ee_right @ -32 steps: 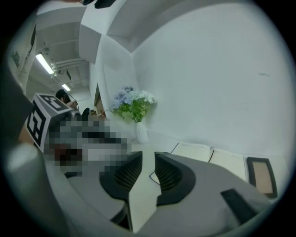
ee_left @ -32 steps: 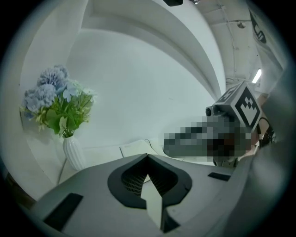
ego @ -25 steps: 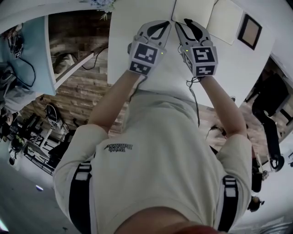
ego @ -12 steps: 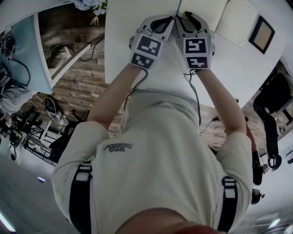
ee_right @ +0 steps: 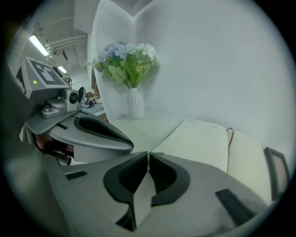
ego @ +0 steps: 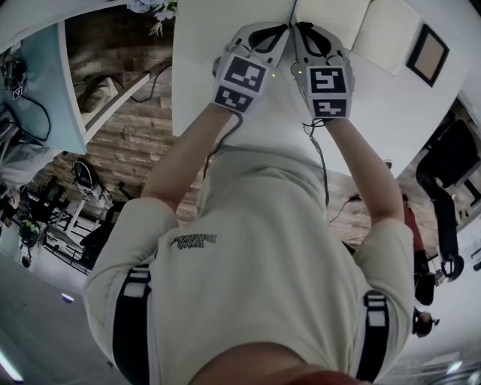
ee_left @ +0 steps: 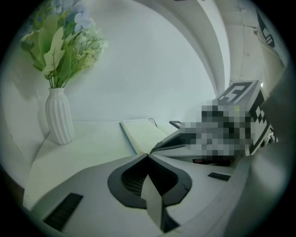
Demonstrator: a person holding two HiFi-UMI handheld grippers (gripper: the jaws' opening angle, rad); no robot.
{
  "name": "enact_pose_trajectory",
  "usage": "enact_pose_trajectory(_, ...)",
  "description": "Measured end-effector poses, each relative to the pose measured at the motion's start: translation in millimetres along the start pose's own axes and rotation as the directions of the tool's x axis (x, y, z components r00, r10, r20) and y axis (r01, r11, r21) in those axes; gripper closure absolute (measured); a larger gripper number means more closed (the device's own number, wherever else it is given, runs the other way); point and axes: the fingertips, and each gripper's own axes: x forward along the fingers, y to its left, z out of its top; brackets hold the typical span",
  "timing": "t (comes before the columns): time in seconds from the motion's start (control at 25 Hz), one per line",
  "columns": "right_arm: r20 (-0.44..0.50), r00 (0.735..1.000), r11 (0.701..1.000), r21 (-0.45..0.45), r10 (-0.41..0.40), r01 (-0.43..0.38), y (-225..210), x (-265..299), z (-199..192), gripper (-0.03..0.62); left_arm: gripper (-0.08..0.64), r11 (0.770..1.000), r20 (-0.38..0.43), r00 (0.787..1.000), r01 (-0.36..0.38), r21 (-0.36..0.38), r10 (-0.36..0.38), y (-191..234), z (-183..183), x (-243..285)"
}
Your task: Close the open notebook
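Note:
The open notebook (ego: 331, 16) lies flat at the far side of the white table (ego: 225, 68), cream pages up. Both grippers meet at its near left corner. My right gripper (ego: 300, 27) has its jaws closing, almost together, and in the right gripper view the notebook (ee_right: 199, 143) runs its corner right into the tips of that gripper (ee_right: 148, 153). My left gripper (ego: 285, 30) sits just to the left, shut, with nothing seen between its jaws. In the left gripper view its tips (ee_left: 148, 155) touch the blue-edged corner of the notebook (ee_left: 143, 132).
A white ribbed vase of flowers (ee_left: 59, 120) stands left of the notebook near the table's far left corner. A small dark picture frame (ego: 426, 51) lies to the notebook's right. A thin black cord (ee_right: 229, 134) hangs at the notebook's spine. The person's body fills the near side.
Both grippers slid a little farther onto the table toward the notebook's corner. The right gripper's jaws, wide apart before, have come nearly together. The left gripper stays shut.

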Motion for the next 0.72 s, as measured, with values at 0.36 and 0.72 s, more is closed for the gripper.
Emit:
enact_pose_trajectory(0.36,0.202,0.972,0.987,0.126,-0.122,0.098,-37.7,-98.5,41.1,0.575,0.546,0.995,0.115,0.991,0.064,0.071,-0.072,-47.6,75.1,-7.7)
enact_pose_trajectory(0.72,0.217,0.907,0.913,0.276,-0.362,0.299,-122.6,-169.9,3.4,0.572,0.546,0.973,0.033,0.985,0.163,0.165,-0.171,-120.6,77.0,51.0)
